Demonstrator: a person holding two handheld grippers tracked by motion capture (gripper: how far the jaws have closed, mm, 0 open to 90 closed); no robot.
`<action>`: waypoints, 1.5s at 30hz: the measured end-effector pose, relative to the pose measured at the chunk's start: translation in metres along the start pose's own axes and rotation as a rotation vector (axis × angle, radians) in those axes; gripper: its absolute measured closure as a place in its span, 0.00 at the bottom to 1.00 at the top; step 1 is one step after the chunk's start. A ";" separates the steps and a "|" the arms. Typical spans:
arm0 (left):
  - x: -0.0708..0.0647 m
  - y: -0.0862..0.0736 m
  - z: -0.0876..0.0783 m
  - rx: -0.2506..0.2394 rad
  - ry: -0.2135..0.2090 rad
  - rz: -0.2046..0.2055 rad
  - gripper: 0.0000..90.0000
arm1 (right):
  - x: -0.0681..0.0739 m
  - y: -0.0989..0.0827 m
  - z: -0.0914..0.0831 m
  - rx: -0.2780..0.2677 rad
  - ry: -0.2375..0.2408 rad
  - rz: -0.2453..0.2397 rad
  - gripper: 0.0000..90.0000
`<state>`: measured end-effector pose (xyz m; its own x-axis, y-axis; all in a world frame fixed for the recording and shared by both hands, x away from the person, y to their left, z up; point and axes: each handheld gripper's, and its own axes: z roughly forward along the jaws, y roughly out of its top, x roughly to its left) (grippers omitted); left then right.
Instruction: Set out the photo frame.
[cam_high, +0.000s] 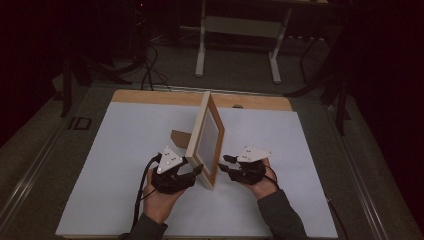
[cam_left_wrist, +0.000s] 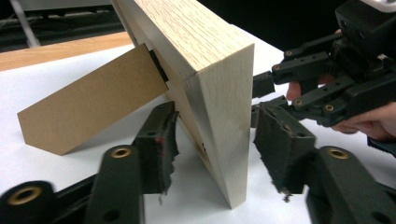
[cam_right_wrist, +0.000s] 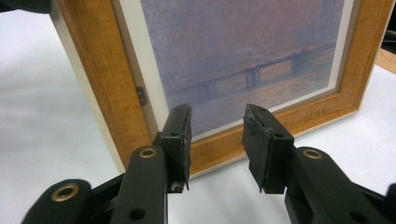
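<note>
A light wooden picture frame (cam_high: 207, 137) stands upright on the white table top (cam_high: 125, 165), propped by a brown cardboard stand (cam_high: 180, 137) behind it. My left gripper (cam_high: 197, 172) is at the frame's near lower corner. In the left gripper view the jaws (cam_left_wrist: 219, 149) straddle that corner (cam_left_wrist: 219, 93); the pads stand off the wood, so it is open. The cardboard stand (cam_left_wrist: 88, 107) leans out to the left. My right gripper (cam_high: 227, 164) is on the picture side, open, its jaws (cam_right_wrist: 217, 144) pointing at the frame's lower rail (cam_right_wrist: 93, 79) and the print (cam_right_wrist: 243, 46), with nothing between them.
A wooden strip (cam_high: 150, 97) runs along the table's far edge. Beyond it are the white legs of another desk (cam_high: 200, 50) and cables (cam_high: 150, 75) on the dark floor. The right gripper (cam_left_wrist: 261, 95) is close past the frame in the left gripper view.
</note>
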<state>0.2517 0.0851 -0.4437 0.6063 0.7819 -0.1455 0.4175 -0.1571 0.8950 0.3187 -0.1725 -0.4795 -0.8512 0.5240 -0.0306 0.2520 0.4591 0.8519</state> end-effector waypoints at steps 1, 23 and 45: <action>-0.001 0.000 0.001 -0.002 0.014 0.001 0.60 | 0.000 0.000 0.001 -0.001 0.000 0.002 0.68; 0.005 0.010 0.010 0.033 0.061 -0.087 0.73 | -0.009 -0.005 -0.005 -0.004 -0.037 0.022 0.68; 0.097 0.020 -0.006 0.131 -0.302 0.015 0.75 | -0.021 -0.006 -0.009 0.004 -0.069 0.043 0.67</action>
<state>0.3154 0.1614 -0.4373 0.7784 0.5674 -0.2686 0.4782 -0.2587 0.8393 0.3310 -0.1925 -0.4796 -0.8058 0.5915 -0.0304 0.2893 0.4380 0.8512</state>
